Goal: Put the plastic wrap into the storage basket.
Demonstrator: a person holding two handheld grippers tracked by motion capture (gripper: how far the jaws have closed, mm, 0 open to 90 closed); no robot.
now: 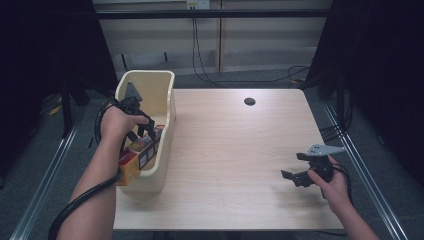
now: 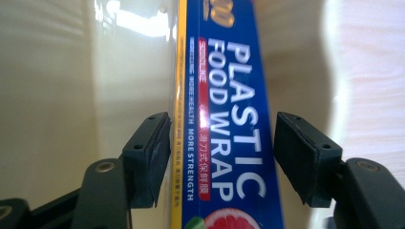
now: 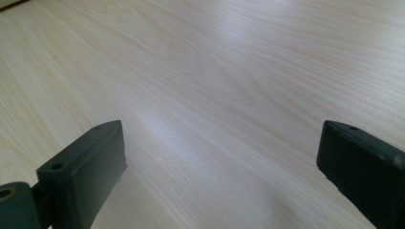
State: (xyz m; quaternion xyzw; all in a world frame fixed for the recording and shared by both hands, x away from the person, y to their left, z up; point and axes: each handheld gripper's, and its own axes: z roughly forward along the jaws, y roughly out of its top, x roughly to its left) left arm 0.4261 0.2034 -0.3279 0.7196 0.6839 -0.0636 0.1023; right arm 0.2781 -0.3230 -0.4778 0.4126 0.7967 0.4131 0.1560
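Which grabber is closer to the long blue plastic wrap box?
Left. The left gripper has its jaws on either side of the long blue plastic wrap box inside the cream plastic bin. The right gripper hovers over the wooden table, far across from it.

The box (image 2: 224,119) seen in the left gripper view carries the only print that can be read. On its blue face, large white capitals running along its length spell "PLASTIC FOOD WRAP". Beside them a red strip bears small white characters, too small to make out. Next to that, small white capitals read "MORE HEALTH" and "MORE STRENGTH". At the top edge part of a yellow figure ends in "00"; the rest is cut off. In the high view the same box (image 1: 141,152) shows dark patches of print that are too small to read.
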